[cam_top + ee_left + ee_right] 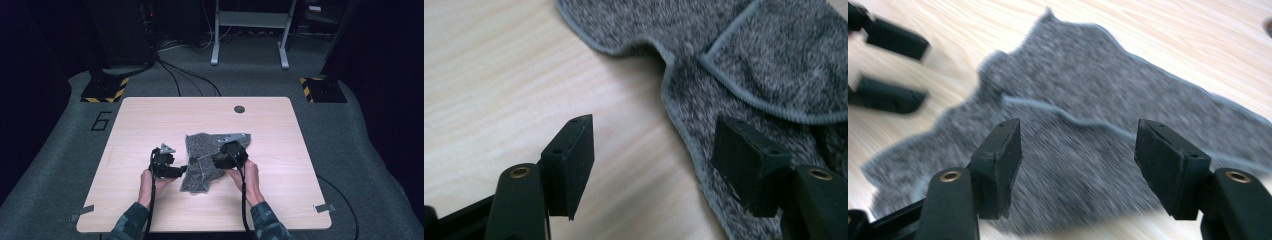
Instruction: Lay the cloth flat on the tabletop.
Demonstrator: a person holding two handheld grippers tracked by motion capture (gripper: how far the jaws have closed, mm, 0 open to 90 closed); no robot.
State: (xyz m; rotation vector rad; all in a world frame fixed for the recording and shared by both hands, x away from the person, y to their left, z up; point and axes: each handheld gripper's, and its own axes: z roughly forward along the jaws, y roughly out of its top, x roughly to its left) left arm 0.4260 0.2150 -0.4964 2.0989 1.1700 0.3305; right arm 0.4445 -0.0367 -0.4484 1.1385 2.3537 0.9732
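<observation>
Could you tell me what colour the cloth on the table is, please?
The cloth is speckled grey with a plain lighter grey edge, clearest in the left gripper view.

Cloth (212, 157) on table (150, 125), between left gripper (181, 171) and right gripper (216, 161).

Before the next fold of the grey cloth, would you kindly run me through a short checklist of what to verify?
1. Left gripper open, nothing between its jaws: ok.
2. Right gripper open, nothing pinched: ok.
3. Speckled grey fleece cloth with a stitched hem fully on the light wooden table: ok.
4. Cloth lying flat: not ok; one flap is folded over and the outline is uneven.
5. Cloth edge within the left gripper's line: ok; the hem runs between its jaws.
6. Right gripper view sharp enough to judge the hem: not ok, blurred.
</observation>
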